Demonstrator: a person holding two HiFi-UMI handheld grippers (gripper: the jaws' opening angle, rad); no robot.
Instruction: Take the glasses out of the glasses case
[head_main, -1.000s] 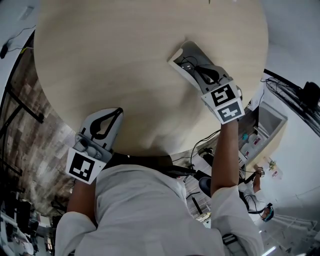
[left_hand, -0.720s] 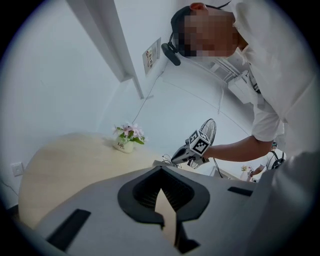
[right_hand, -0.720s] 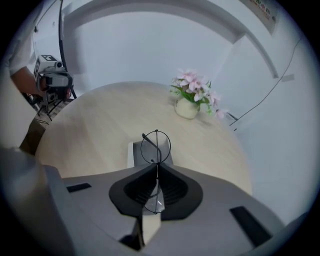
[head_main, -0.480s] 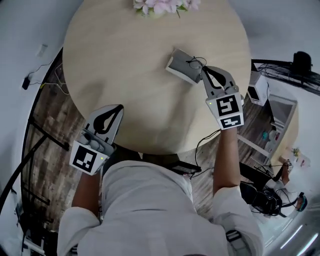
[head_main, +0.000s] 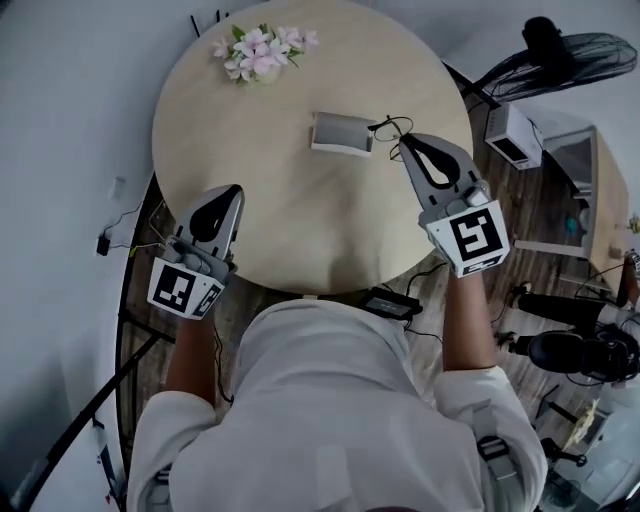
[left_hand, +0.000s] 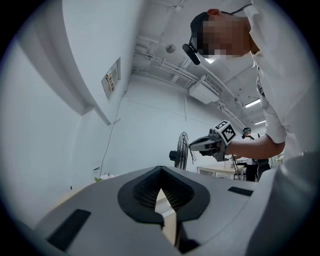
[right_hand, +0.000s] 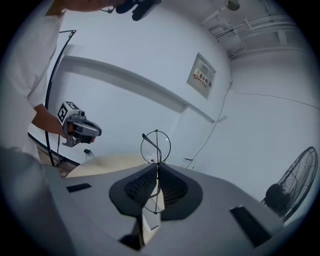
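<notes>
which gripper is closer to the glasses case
Right. The right gripper, shut on the glasses, is beside the glasses case; the left gripper sits far off at the near edge of the table.

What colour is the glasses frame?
Black, thin wire glasses frame, best seen in the right gripper view.

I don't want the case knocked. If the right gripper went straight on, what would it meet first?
Probably nothing near: the right gripper, shut on the glasses, points past the case over the table toward the wall.
</notes>
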